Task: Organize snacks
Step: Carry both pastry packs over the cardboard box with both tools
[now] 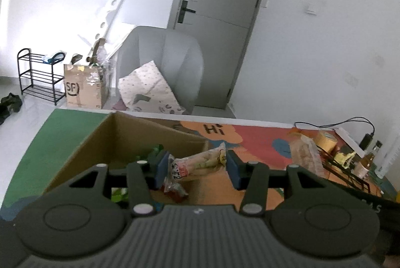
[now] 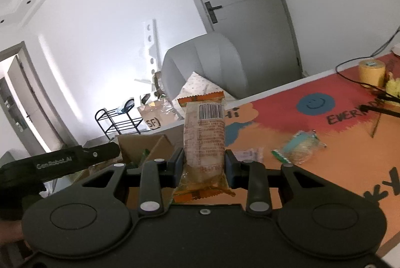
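Note:
My left gripper (image 1: 196, 166) is shut on a pale snack packet (image 1: 200, 162) with a red and white end, held at the right rim of an open cardboard box (image 1: 130, 136) that holds green packets (image 1: 156, 150). My right gripper (image 2: 203, 163) is shut on an upright orange-trimmed snack packet (image 2: 203, 140) with a barcode, held above the table to the right of the box (image 2: 140, 145). The left gripper's body (image 2: 62, 163) shows in the right wrist view.
The table has a colourful mat (image 2: 312, 132). More snack packets (image 2: 298, 149) lie on it to the right, with a bagged snack (image 1: 303, 153), a yellow tape roll (image 2: 371, 71), a black cable (image 2: 350, 72) and a bottle (image 1: 367, 160). A grey armchair (image 1: 162, 62) stands behind the table.

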